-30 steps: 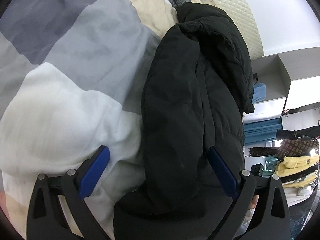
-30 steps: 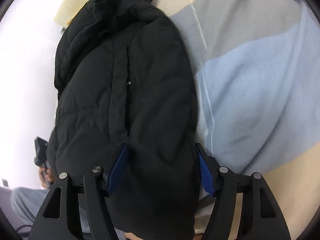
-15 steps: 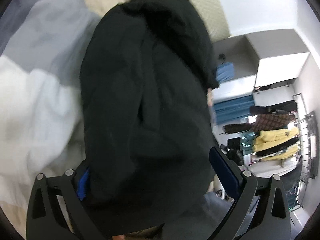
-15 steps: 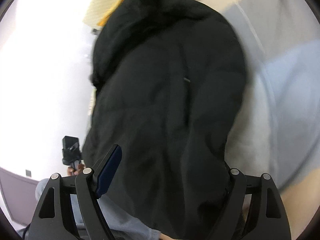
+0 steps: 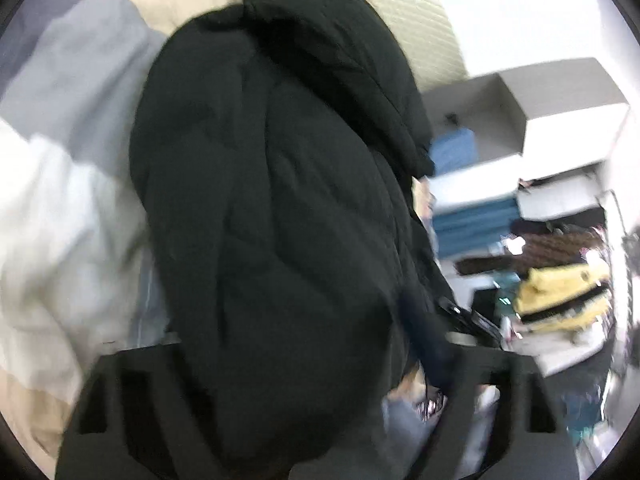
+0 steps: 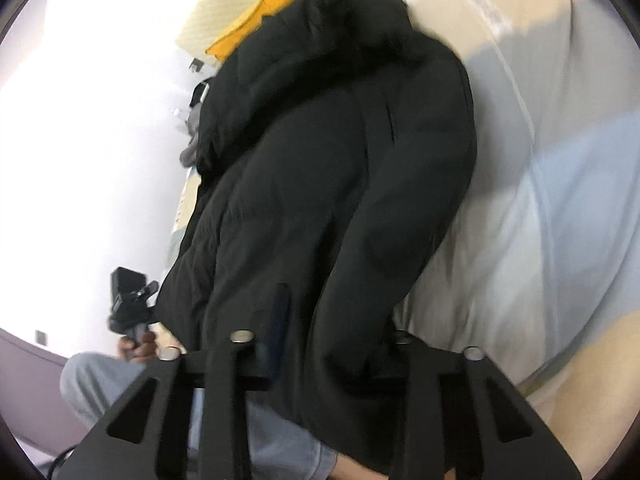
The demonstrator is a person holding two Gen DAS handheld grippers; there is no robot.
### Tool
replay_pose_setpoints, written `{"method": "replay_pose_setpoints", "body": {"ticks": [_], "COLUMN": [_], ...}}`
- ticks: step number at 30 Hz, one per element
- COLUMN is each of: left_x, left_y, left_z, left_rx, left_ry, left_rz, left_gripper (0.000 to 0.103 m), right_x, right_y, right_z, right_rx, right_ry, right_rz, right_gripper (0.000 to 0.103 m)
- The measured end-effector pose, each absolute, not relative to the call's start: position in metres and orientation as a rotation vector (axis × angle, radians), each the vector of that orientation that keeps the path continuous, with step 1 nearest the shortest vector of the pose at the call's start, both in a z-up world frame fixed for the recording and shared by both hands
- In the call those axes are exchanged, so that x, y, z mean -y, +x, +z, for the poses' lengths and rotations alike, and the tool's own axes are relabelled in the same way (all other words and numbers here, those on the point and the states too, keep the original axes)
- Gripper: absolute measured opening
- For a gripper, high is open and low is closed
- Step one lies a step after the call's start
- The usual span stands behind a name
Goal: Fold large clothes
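Note:
A black puffy jacket point(image 5: 280, 200) lies lengthwise on the bed and fills the middle of both views, its hood at the far end. My left gripper point(image 5: 296, 360) has the jacket's near hem between its jaws, which are closing. Its right blue pad point(image 5: 426, 344) presses into the fabric; the left finger is buried under the fabric. In the right wrist view, the jacket point(image 6: 340, 200) bulges over my right gripper point(image 6: 336, 336), whose jaws are closing on the hem. Its left pad point(image 6: 280, 320) sinks into the fabric. The near end hangs lifted off the bedspread.
The bedspread point(image 5: 72, 184) has grey, white, beige and pale blue point(image 6: 560, 200) blocks. A yellow garment point(image 6: 256, 28) lies by the quilted headboard point(image 5: 412, 28). Shelves point(image 5: 520, 120) and hanging yellow clothes point(image 5: 560, 292) stand right. A person's hand point(image 6: 136, 344) and grey trousers point(image 6: 104, 384) are close below.
Both grippers have narrowed from wide open onto the jacket's near hem and risen. The hem has come up off the bed, so the jacket now bulges over the fingers.

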State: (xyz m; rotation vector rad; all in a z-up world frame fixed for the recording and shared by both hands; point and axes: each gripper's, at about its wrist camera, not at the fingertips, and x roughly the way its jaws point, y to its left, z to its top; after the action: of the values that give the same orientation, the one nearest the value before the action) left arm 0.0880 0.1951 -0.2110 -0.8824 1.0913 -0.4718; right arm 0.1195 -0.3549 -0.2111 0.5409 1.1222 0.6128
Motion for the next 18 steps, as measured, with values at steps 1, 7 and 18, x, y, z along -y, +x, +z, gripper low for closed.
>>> {"method": "replay_pose_setpoints", "body": {"ticks": [1, 7, 18], "left_x": [-0.196, -0.202, -0.229], "left_y": [0.095, 0.127, 0.125], "left_z": [-0.207, -0.150, -0.060], "left_rx": [-1.100, -1.092, -0.926], "left_ry": [-0.888, -0.825, -0.810], "left_rz": [-0.450, -0.383, -0.331], "left_gripper": [0.051, 0.015, 0.006], "right_x": [0.359, 0.356, 0.361], "right_y": [0.122, 0.134, 0.122], "right_z": [-0.202, -0.132, -0.052], "right_rx": [-1.101, -0.943, -0.784], "right_ry": [0.534, 0.531, 0.599], "right_rz": [0.594, 0.560, 0.539], "right_gripper": [0.012, 0.008, 0.007]}}
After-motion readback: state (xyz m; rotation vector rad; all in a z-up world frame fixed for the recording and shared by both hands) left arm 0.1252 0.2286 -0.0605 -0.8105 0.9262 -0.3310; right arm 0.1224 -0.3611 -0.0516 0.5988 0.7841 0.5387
